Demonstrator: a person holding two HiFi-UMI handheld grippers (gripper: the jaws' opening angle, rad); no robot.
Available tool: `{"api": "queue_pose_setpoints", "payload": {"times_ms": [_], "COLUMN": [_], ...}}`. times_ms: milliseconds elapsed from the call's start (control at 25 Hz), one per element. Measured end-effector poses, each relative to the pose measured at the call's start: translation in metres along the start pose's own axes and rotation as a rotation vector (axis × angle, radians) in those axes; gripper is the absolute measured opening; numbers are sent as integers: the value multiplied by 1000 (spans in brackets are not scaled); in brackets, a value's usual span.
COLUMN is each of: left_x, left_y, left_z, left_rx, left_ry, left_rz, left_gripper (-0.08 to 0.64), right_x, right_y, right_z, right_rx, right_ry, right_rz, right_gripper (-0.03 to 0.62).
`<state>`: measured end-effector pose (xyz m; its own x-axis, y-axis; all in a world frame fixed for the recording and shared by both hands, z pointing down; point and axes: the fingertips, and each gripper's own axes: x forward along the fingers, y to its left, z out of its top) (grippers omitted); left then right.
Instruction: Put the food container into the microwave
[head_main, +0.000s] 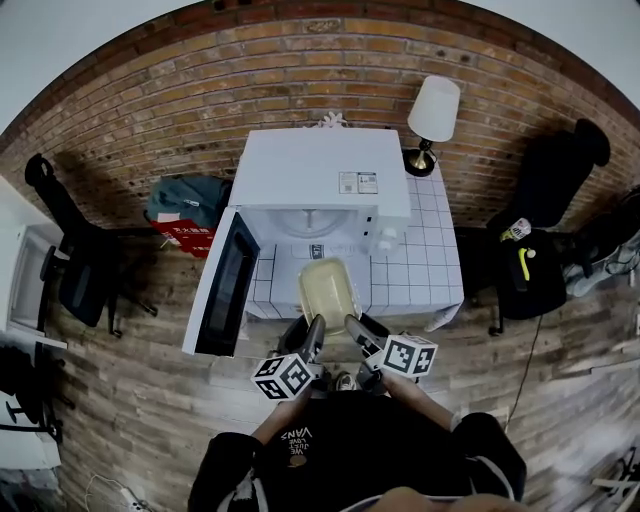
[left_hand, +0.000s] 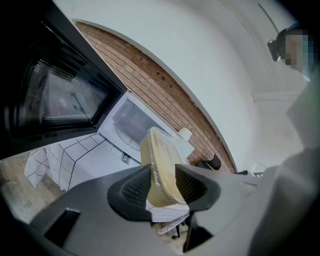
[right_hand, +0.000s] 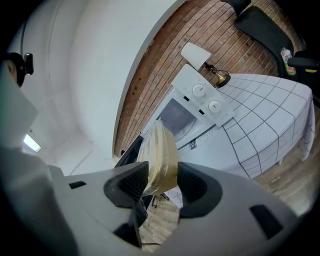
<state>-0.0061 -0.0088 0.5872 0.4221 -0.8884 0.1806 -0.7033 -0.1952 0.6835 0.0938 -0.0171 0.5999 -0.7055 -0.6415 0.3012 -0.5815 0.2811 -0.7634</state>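
Container (head_main: 328, 290), clamped at its near rim by left gripper (left_hand: 164, 186) and right gripper (right_hand: 162, 185), hangs just before the open microwave (head_main: 325, 175), and should slide in level, centred, well clear of the door (head_main: 225, 285).

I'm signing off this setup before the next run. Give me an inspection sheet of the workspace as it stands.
Surface: table under a white checked cloth, bearing the microwave and a lamp.
Job's things: microwave with its door swung open to the left; food container held just in front of the opening, not yet inside.
Clutter: green bag left of the microwave.
Grippers: left gripper and right gripper both clamped on the container's near end.
Cables: one thin cable on the floor at the right.
Surroundings: brick wall, wood floor, and a dark chair on each side.
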Motion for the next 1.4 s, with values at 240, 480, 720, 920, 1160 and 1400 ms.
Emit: {"api": "queue_pose_setpoints", "payload": {"times_ms": [240, 480, 720, 920, 1160, 1400], "left_x": [7, 33, 63, 85, 105, 124], "left_y": [8, 20, 33, 53, 79, 98], "left_z": [-2, 10, 30, 47, 58, 63], "left_rx": [-13, -26, -30, -34, -51, -56], "left_ry": [2, 11, 32, 45, 69, 98], "left_rz": [35, 27, 13, 17, 33, 42], "left_gripper": [155, 155, 155, 155, 155, 155], "right_x": [10, 33, 60, 91, 122, 146], "right_y": [-9, -11, -16, -19, -26, -38], "right_z": [-1, 17, 39, 51, 57, 59], "right_rx": [29, 44, 47, 47, 46, 82], "right_ry": [23, 6, -21, -32, -27, -13], "right_rz": [7, 11, -13, -26, -61, -87], "right_gripper": [173, 173, 173, 173, 173, 173]}}
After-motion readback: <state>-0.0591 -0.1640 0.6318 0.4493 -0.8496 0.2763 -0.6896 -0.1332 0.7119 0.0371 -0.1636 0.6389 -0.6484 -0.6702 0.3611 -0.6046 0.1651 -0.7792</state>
